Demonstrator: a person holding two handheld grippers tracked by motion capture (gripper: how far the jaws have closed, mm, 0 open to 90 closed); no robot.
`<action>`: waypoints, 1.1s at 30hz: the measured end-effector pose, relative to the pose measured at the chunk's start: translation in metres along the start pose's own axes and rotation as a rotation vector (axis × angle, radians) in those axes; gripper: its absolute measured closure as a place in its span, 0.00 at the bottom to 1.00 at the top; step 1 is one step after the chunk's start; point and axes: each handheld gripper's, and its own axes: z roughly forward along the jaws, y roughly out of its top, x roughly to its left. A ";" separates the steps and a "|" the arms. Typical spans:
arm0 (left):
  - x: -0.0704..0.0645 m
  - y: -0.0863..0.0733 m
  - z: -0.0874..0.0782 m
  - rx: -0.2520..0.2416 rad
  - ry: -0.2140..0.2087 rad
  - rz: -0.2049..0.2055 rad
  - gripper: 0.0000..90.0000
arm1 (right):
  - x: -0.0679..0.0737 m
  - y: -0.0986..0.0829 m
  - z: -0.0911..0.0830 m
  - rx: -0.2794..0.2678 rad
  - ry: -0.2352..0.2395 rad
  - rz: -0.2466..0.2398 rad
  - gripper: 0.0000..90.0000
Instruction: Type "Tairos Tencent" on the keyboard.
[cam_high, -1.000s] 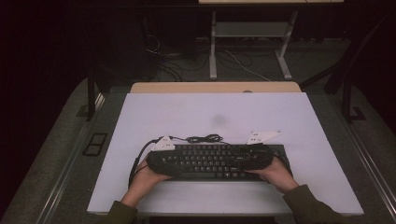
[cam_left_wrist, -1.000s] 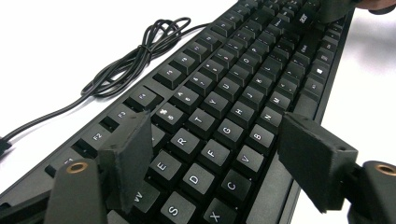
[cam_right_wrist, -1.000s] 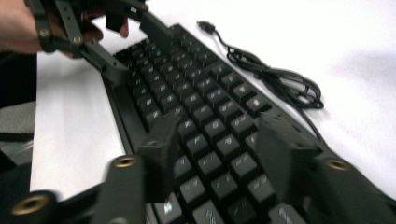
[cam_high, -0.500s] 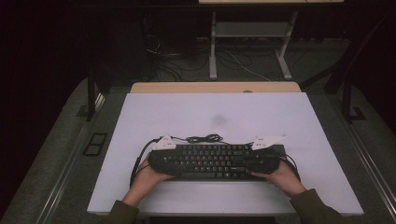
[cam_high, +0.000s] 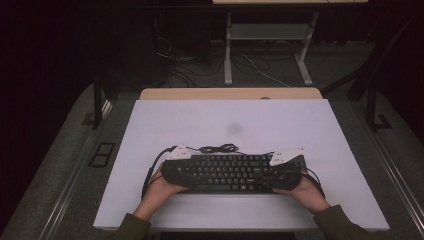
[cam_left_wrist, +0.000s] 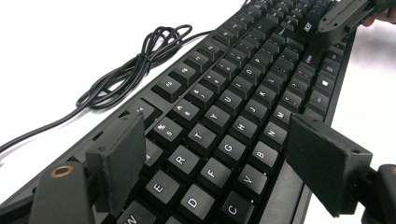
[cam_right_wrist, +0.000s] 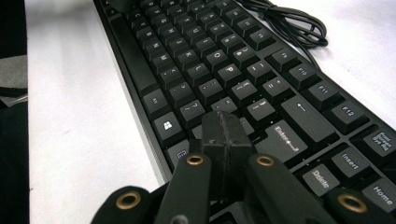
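Note:
A black keyboard (cam_high: 230, 172) lies on the white table (cam_high: 225, 120) near its front edge, with its cable coiled (cam_high: 220, 148) just behind it. A hand holds a gripper at each end. My left gripper (cam_high: 186, 167) is at the left end. In the left gripper view its jaws stand wide apart, and the left gripper (cam_left_wrist: 219, 149) straddles the keyboard (cam_left_wrist: 243, 93) from back edge to front edge, over the letter keys. My right gripper (cam_right_wrist: 224, 128) is shut, pads pressed together, its tip over the keys beside Enter (cam_right_wrist: 282, 137). It sits at the right end (cam_high: 281, 172).
The coiled cable (cam_left_wrist: 140, 65) lies on bare white table behind the keyboard. The other gripper (cam_left_wrist: 345, 18) shows far off over the keys. Beyond the table are a wooden ledge (cam_high: 230, 93), desk legs and floor cables.
The right gripper has drawn slightly toward the person at the keyboard's right end. The left hand and the keyboard have barely shifted.

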 end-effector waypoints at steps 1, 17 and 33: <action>0.000 0.000 0.000 -0.001 0.001 0.002 0.22 | 0.000 0.000 0.001 0.003 -0.007 -0.004 0.99; 0.002 0.007 0.002 -0.015 0.006 0.024 0.37 | -0.002 -0.003 0.006 0.049 -0.016 -0.020 0.99; 0.005 0.012 0.007 0.021 -0.005 0.057 0.98 | -0.001 -0.004 0.007 0.045 -0.016 -0.019 0.99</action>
